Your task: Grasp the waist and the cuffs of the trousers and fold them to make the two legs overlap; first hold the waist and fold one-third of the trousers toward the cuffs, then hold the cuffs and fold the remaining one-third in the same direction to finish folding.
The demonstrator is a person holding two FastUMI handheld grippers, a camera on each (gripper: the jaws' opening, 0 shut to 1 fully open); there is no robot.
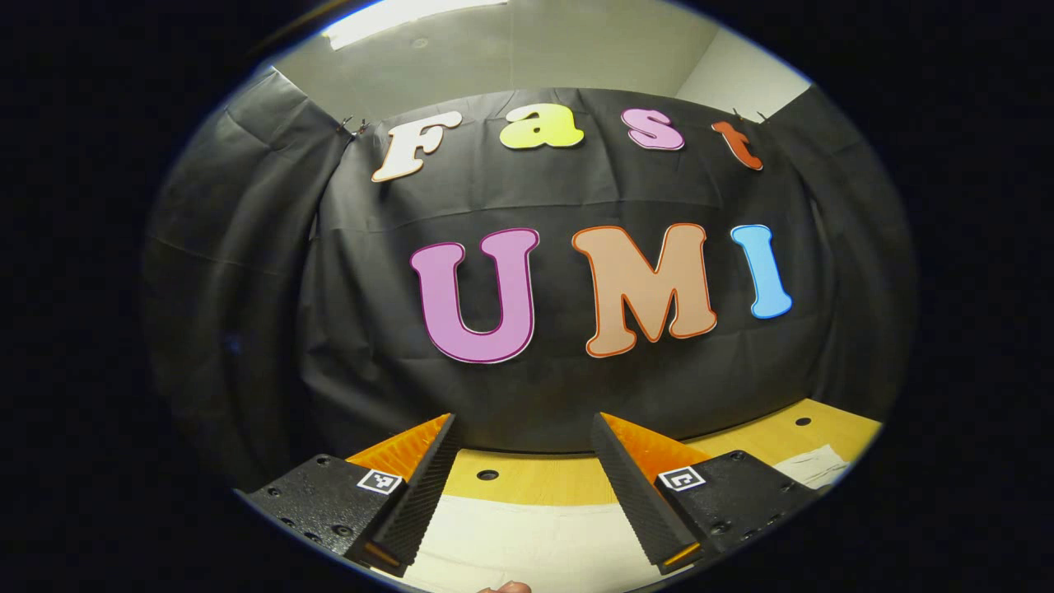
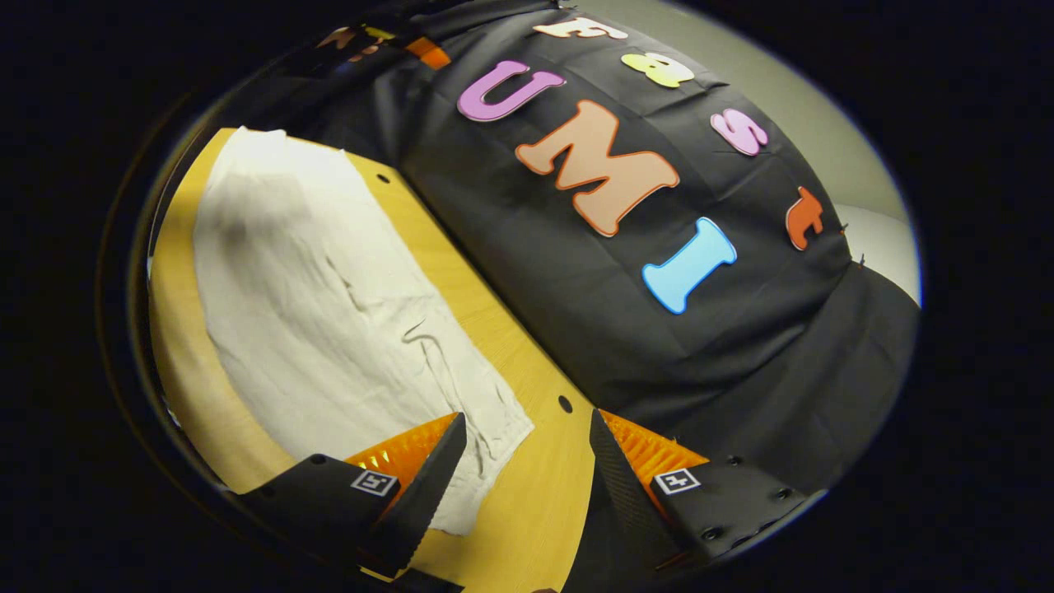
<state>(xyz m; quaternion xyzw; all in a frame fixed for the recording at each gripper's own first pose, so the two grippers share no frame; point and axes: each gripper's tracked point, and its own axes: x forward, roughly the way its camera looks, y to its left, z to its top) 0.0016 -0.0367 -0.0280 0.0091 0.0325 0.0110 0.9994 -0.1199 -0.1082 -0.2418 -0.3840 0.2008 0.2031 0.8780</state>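
Observation:
White trousers (image 2: 321, 313) lie flat along the wooden table (image 2: 535, 494) in the right gripper view, running from the far left toward my right gripper (image 2: 527, 428). That gripper is open above the near end of the cloth, its left finger over the fabric edge and its right finger over the table's back edge. In the left gripper view, my left gripper (image 1: 523, 428) is open and points level at the black wall, with white trouser fabric (image 1: 527, 543) below it and another patch of the trousers (image 1: 815, 465) at the right. Neither gripper holds anything.
The black cloth wall runs close along the table's back edge in both views. Small round holes (image 1: 487, 475) dot the table top near that edge, one hole (image 2: 565, 403) just ahead of my right gripper. Bare wood (image 2: 177, 346) borders the trousers on the near side.

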